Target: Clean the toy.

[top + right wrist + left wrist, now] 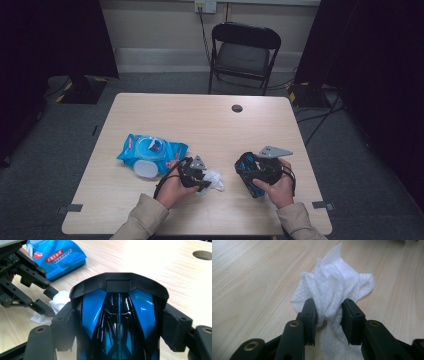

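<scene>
Wet wipe [334,287] pinched in left gripper [328,312], lower centre; right gripper [120,325] clamps toy car [117,315]. Next: wipe car.

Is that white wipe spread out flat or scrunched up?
Scrunched up. The wipe sits on the table as a crumpled bunch of folds and peaks, with the left gripper closed around its near end.

A white dimpled wipe [337,287], a blue-and-black toy car [118,320], a blue packet [150,150].
</scene>
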{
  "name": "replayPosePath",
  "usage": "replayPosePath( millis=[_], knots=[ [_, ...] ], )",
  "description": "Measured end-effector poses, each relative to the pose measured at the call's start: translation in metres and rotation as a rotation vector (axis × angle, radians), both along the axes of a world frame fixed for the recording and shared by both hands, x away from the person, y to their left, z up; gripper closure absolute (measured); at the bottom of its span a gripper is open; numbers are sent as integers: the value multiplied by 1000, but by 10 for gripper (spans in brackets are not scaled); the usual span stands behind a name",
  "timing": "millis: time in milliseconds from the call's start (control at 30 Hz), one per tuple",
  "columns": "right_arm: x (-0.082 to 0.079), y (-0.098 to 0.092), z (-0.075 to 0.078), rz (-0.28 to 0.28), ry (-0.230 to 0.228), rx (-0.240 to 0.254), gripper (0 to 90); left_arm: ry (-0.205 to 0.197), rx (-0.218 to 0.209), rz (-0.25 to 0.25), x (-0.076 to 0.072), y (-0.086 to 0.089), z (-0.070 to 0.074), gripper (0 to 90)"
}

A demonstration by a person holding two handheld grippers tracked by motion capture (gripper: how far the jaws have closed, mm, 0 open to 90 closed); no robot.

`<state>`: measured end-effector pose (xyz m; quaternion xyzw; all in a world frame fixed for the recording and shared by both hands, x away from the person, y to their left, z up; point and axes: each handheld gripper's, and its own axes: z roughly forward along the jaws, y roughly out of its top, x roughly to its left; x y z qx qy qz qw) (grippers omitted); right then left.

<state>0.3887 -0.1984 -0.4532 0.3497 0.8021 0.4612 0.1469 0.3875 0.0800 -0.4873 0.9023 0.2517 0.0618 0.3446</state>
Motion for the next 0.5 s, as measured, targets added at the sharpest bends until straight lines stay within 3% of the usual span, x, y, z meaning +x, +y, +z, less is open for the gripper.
replayPosePath(
  millis=[200, 300, 433, 500],
  knots=[
    [0, -1, -2, 1, 8, -1, 255, 44, 14, 47, 2, -4, 4, 808],
    [-1, 1, -1, 9, 4, -1, 255, 43, -70, 75, 7, -2, 9, 815],
    [-1, 2, 3, 23, -2, 10, 255, 23, -187, 119, 21, 0, 32, 815],
    [-2, 4, 4, 31, -2, 15, 255, 8, -222, 130, 29, -2, 44, 814]
  ],
)
